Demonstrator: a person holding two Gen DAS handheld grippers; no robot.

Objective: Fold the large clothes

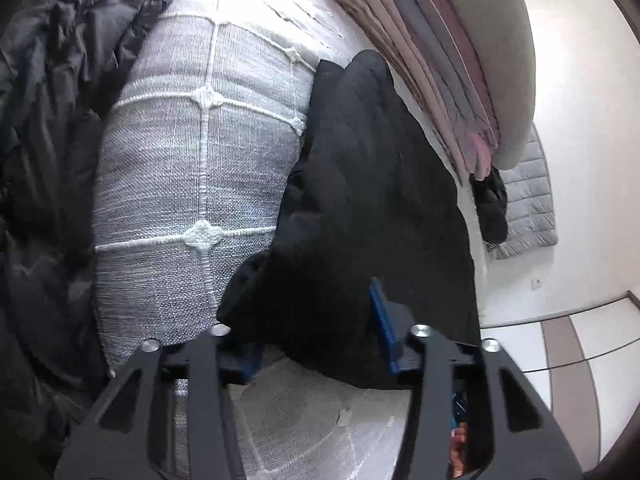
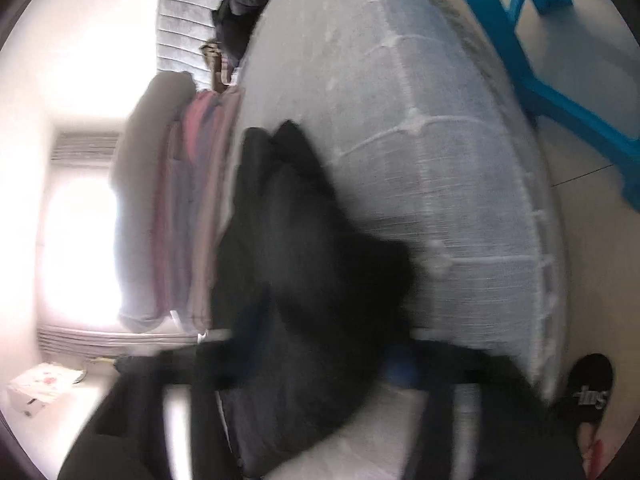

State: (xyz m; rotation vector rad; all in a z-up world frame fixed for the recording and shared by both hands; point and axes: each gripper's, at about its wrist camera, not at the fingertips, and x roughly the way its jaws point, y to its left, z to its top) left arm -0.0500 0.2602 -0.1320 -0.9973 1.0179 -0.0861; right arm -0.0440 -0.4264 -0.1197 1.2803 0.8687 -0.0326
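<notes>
One bed (image 1: 192, 168), grey woven cover with white stitched lines, fills both views. On it we count three groups of clothing. A dark puffy jacket (image 1: 52, 120) lies heaped along one edge of the bed. A black garment (image 1: 372, 208), the one being worked, lies along the opposite edge, near a stack of folded clothes (image 1: 436, 60) in beige, mauve and grey. We cannot count the stack's pieces for certain.

Left gripper (image 1: 316, 344): two black fingers with blue pads; the black garment's near hem sits between them and the pads press on it. Right gripper (image 2: 316, 376): view badly blurred, but the same black garment (image 2: 304, 248) bunches between its two fingers, one blue pad (image 2: 400, 372) showing beside the cloth; it appears clamped on it.

Off the bed: one blue plastic stool (image 2: 560, 60), one black slipper (image 2: 590, 390) on the tiled floor.
</notes>
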